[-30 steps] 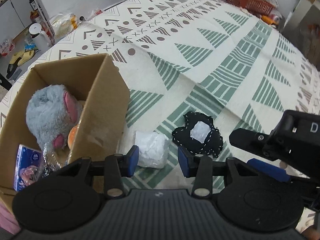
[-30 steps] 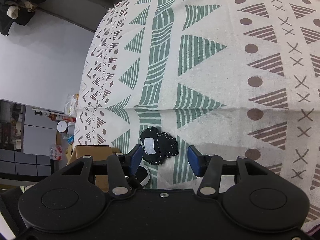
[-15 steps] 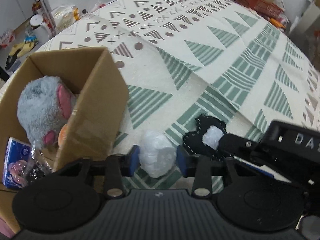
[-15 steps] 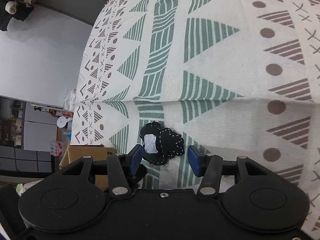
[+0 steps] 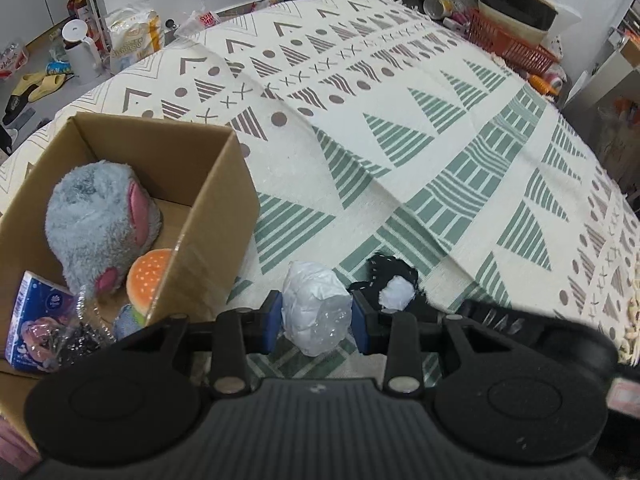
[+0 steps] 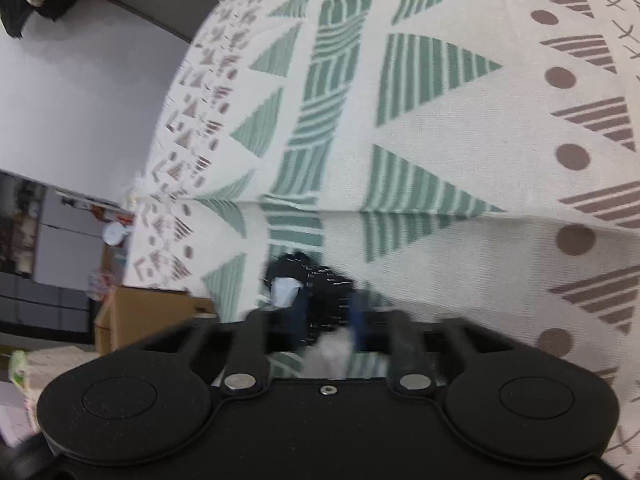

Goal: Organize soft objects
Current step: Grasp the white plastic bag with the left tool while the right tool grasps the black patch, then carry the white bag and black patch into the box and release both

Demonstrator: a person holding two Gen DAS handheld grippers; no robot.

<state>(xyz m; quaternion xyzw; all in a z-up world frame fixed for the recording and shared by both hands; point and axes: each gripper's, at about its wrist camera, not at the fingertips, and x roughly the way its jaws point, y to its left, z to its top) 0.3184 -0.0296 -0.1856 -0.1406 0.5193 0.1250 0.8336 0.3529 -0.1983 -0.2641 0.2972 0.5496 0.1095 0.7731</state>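
Observation:
My left gripper [image 5: 316,316] has its blue pads pressed against both sides of a white plastic-wrapped bundle [image 5: 314,304] on the patterned cloth, just right of the cardboard box [image 5: 224,200]. The box holds a grey plush [image 5: 96,216], a burger toy [image 5: 150,276] and a blue tissue pack [image 5: 36,320]. Right of the bundle lies a black stitched soft piece with a white patch [image 5: 394,280]. In the blurred right wrist view, my right gripper [image 6: 329,314] has its pads closed in on that black piece [image 6: 328,288]. My right gripper [image 5: 500,324] also shows as a dark blur at the left wrist view's right side.
The patterned cloth [image 5: 400,128] covers a wide surface with a raised fold across the middle. An orange basket [image 5: 512,44] with a dark bowl stands at the far edge. A white kettle [image 5: 80,52], bags and slippers sit on the floor at far left.
My left gripper moved forward over the white bundle and its pads narrowed onto it. My right gripper advanced onto the black piece and its pads drew together.

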